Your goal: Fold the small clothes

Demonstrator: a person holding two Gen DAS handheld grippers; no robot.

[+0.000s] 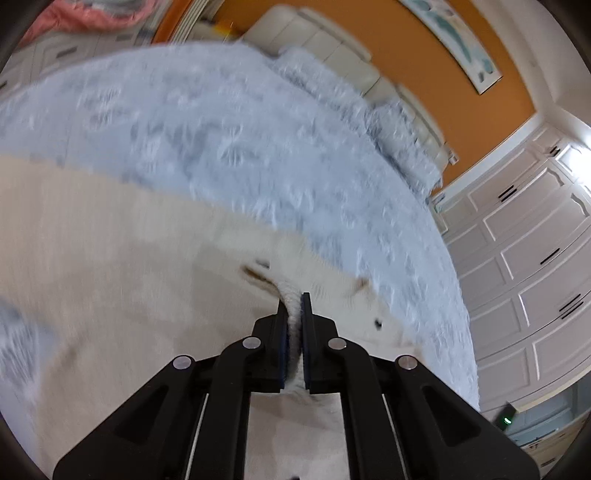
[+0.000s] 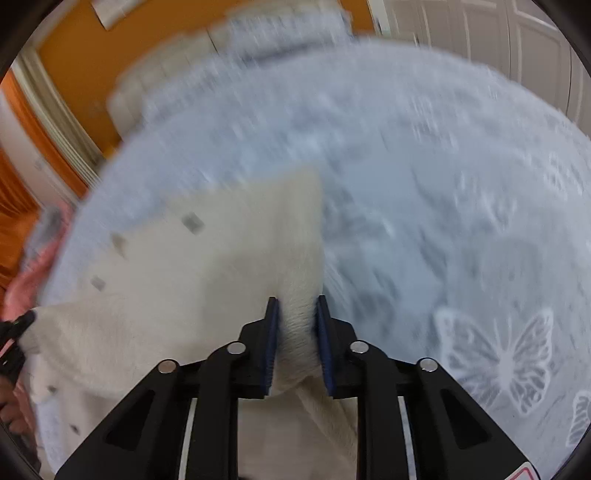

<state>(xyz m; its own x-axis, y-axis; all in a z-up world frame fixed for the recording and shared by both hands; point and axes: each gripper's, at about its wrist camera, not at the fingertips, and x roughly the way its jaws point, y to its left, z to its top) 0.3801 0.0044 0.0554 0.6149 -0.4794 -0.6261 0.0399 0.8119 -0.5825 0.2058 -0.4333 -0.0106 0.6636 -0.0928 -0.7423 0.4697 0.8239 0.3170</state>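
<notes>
A small cream knitted garment (image 1: 122, 266) with little dark marks lies spread over a pale blue bedspread (image 1: 221, 140). My left gripper (image 1: 294, 301) is shut on a ribbed edge of the garment. My right gripper (image 2: 297, 306) is shut on a thick bunched fold of the same cream garment (image 2: 207, 258), which spreads out to its left. Both views are motion-blurred. The left gripper's tip (image 2: 20, 325) shows at the far left edge of the right wrist view, holding the garment's other end.
The bedspread (image 2: 443, 184) has white butterfly patterns (image 2: 498, 358). A cream padded headboard (image 1: 332, 44) stands against an orange wall (image 1: 424, 66). White panelled wardrobe doors (image 1: 535, 240) are to the right. A pink cloth (image 1: 74, 18) lies at the top left.
</notes>
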